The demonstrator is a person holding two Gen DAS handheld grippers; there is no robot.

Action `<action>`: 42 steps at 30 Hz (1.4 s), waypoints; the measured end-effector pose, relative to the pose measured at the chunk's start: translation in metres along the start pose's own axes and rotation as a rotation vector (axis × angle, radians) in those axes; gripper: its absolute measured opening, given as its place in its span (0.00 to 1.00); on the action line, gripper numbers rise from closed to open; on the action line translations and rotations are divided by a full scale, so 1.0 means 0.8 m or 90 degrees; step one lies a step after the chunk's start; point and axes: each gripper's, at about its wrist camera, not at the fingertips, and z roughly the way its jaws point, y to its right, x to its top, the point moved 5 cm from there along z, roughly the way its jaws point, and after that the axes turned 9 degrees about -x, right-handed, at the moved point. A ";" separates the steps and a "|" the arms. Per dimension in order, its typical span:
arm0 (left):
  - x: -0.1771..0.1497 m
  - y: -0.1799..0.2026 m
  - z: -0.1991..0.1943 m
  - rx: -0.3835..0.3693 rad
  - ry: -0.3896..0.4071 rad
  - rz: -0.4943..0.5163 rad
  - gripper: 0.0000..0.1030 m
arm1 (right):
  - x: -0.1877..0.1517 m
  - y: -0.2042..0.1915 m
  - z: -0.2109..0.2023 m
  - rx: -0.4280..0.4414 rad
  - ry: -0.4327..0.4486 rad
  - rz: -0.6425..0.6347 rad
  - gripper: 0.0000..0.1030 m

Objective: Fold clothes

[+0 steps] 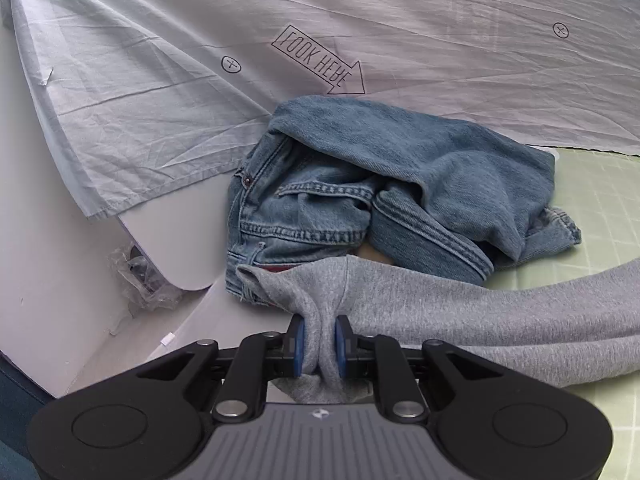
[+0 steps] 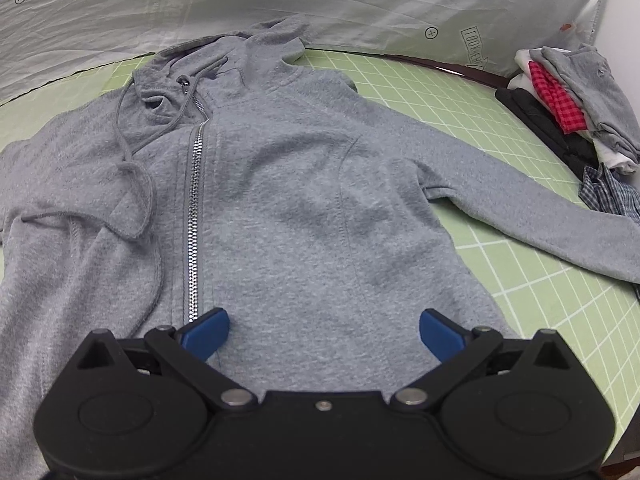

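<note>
Hoodie (image 2: 288,208) fleece sleeve bunched between left fingers (image 1: 301,346); right fingers (image 2: 440,332) spread.

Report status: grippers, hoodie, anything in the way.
Left gripper shut on hoodie sleeve. Right gripper open over hoodie, flat on mat. Jeans heaped beside sleeve.

Bench, green gridded mat (image 2: 520,280): grey zip hoodie (image 2: 280,200) spread centre frame; folded clothes stack (image 2: 560,112) upper right; crumpled jeans (image 1: 380,192) at mat edge.
</note>
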 end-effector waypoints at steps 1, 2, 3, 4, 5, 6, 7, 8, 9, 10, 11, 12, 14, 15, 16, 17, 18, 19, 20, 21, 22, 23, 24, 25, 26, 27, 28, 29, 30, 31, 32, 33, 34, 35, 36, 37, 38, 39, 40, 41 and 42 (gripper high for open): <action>0.005 -0.005 0.003 0.005 0.002 0.000 0.17 | 0.002 -0.003 0.000 0.006 0.000 0.001 1.00; 0.009 -0.011 0.006 0.011 0.003 -0.004 0.17 | 0.003 -0.007 0.000 0.011 0.000 0.000 1.00; 0.013 -0.016 0.009 0.016 0.003 -0.008 0.17 | 0.005 -0.010 -0.001 0.015 0.000 0.000 1.00; 0.016 -0.022 0.012 0.022 0.003 -0.014 0.17 | 0.006 -0.015 -0.001 0.020 0.002 -0.002 1.00; 0.017 -0.028 0.014 0.024 -0.001 -0.030 0.17 | 0.008 -0.020 -0.001 0.024 0.005 -0.005 1.00; 0.017 -0.032 0.016 0.021 -0.007 -0.048 0.17 | 0.009 -0.024 -0.001 0.028 0.008 -0.008 1.00; 0.015 -0.036 0.017 0.017 -0.017 -0.068 0.18 | 0.010 -0.026 -0.001 0.031 0.010 -0.007 1.00; 0.009 -0.038 0.018 0.005 -0.032 -0.097 0.19 | 0.012 -0.028 0.000 0.033 0.013 -0.007 1.00; 0.004 -0.041 0.018 -0.006 -0.046 -0.125 0.20 | 0.014 -0.027 0.002 0.035 0.013 -0.004 1.00; -0.003 -0.042 0.015 -0.010 -0.056 -0.144 0.23 | 0.015 -0.025 0.004 0.040 0.010 -0.001 1.00; -0.011 -0.041 0.011 -0.005 -0.066 -0.157 0.26 | 0.017 -0.023 0.006 0.045 0.007 0.003 1.00; -0.018 -0.040 0.005 -0.004 -0.073 -0.167 0.28 | 0.018 -0.020 0.007 0.052 0.006 0.006 1.00; -0.032 -0.037 -0.009 -0.002 -0.083 -0.192 0.44 | 0.019 -0.013 0.006 0.067 0.012 0.012 1.00; -0.039 -0.035 -0.017 -0.003 -0.087 -0.207 0.48 | 0.019 -0.009 0.003 0.074 0.019 0.015 1.00; -0.047 -0.029 -0.026 -0.006 -0.096 -0.231 0.56 | 0.020 -0.003 -0.001 0.074 0.029 0.018 1.00; -0.053 -0.022 -0.033 -0.012 -0.103 -0.248 0.59 | 0.020 0.003 -0.005 0.074 0.040 0.021 1.00; -0.057 -0.014 -0.040 -0.023 -0.109 -0.258 0.59 | 0.020 0.013 -0.010 0.070 0.055 0.028 1.00; -0.060 -0.006 -0.048 -0.033 -0.113 -0.267 0.61 | 0.019 0.024 -0.015 0.066 0.070 0.035 1.00; -0.062 0.005 -0.057 -0.041 -0.112 -0.272 0.64 | 0.018 0.034 -0.018 0.063 0.077 0.040 1.00; -0.064 0.016 -0.067 -0.050 -0.111 -0.276 0.66 | 0.017 0.045 -0.021 0.060 0.084 0.044 1.00; -0.065 0.030 -0.075 -0.066 -0.108 -0.277 0.70 | 0.015 0.059 -0.022 0.056 0.086 0.048 1.00; -0.065 0.047 -0.084 -0.096 -0.107 -0.273 0.71 | 0.012 0.072 -0.023 0.051 0.088 0.052 1.00; -0.066 0.065 -0.094 -0.129 -0.106 -0.266 0.71 | 0.009 0.086 -0.023 0.047 0.090 0.055 1.00; -0.065 0.089 -0.104 -0.175 -0.106 -0.249 0.71 | 0.005 0.098 -0.022 0.046 0.088 0.060 1.00; -0.064 0.113 -0.114 -0.221 -0.107 -0.232 0.71 | -0.002 0.115 -0.020 0.043 0.083 0.067 1.00; -0.065 0.137 -0.125 -0.260 -0.111 -0.219 0.71 | -0.008 0.129 -0.017 0.046 0.077 0.074 1.00; -0.065 0.161 -0.136 -0.298 -0.115 -0.206 0.71 | -0.014 0.142 -0.014 0.049 0.070 0.080 1.00; -0.067 0.181 -0.146 -0.327 -0.122 -0.203 0.71 | -0.022 0.157 -0.011 0.057 0.060 0.089 1.00; -0.070 0.205 -0.156 -0.370 -0.131 -0.203 0.71 | -0.030 0.169 -0.008 0.066 0.050 0.096 0.99; -0.073 0.229 -0.167 -0.414 -0.140 -0.203 0.71 | -0.035 0.177 -0.006 0.081 0.044 0.103 0.99; -0.078 0.254 -0.177 -0.460 -0.152 -0.200 0.72 | -0.041 0.185 -0.004 0.096 0.038 0.109 0.98; -0.084 0.278 -0.186 -0.496 -0.165 -0.192 0.73 | -0.045 0.188 -0.002 0.115 0.032 0.107 0.96; -0.092 0.304 -0.195 -0.517 -0.177 -0.173 0.76 | -0.050 0.191 0.000 0.134 0.026 0.103 0.94; -0.099 0.328 -0.203 -0.535 -0.189 -0.154 0.78 | -0.054 0.193 0.002 0.154 0.020 0.100 0.92; -0.106 0.344 -0.207 -0.538 -0.200 -0.137 0.78 | -0.058 0.192 0.003 0.177 0.013 0.088 0.86; -0.112 0.362 -0.211 -0.539 -0.214 -0.117 0.78 | -0.060 0.191 0.004 0.194 0.008 0.078 0.76; -0.120 0.377 -0.216 -0.542 -0.225 -0.102 0.78 | -0.063 0.188 0.004 0.210 0.004 0.066 0.71; -0.128 0.391 -0.221 -0.548 -0.236 -0.092 0.78 | -0.066 0.186 0.004 0.227 0.000 0.054 0.61; -0.134 0.399 -0.224 -0.553 -0.243 -0.088 0.78 | -0.068 0.186 0.003 0.237 -0.001 0.046 0.56; -0.140 0.406 -0.227 -0.558 -0.250 -0.085 0.77 | -0.069 0.186 0.004 0.250 -0.002 0.039 0.51; -0.148 0.414 -0.229 -0.560 -0.258 -0.085 0.76 | -0.071 0.188 0.005 0.267 -0.006 0.038 0.38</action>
